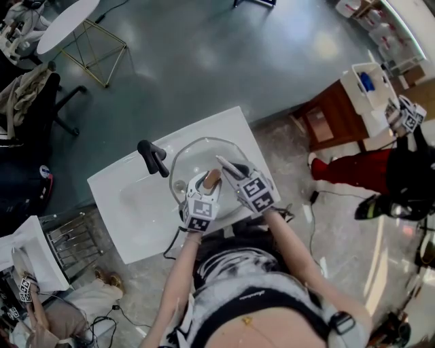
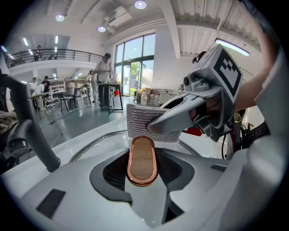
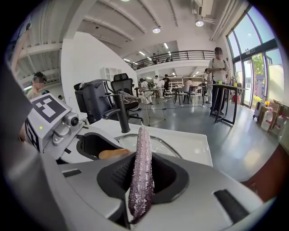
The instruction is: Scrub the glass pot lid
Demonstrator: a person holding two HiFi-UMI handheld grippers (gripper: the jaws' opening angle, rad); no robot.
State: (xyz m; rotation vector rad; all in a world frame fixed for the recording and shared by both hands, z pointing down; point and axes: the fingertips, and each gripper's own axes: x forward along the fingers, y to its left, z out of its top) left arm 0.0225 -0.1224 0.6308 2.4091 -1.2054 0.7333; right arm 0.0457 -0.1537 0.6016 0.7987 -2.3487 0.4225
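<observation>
Left tool point(image 1: 206, 183) clamped on knob point(image 2: 142, 160) of glass lid point(image 1: 194, 155), right tool point(image 1: 229, 166) clamped on scouring pad point(image 3: 141, 171)

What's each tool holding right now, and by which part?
The left tool grips the glass pot lid by its copper-rimmed wooden handle. The right tool clamps a silvery scrubbing pad by one end.

A glossy grey-green floor point(image 1: 204, 61) spreads across the far side, catching pale glare from the round ceiling lights point(image 2: 140, 5). At far left a white oval table point(image 1: 68, 24) stands on thin gold wire legs, with a black office chair point(image 1: 51, 83) nearer. A brown wooden cabinet point(image 1: 333, 115) sits at right. Tall windows point(image 2: 135, 58) brighten the white-walled hall, and a railed mezzanine point(image 3: 180, 55) runs along the far wall.
</observation>
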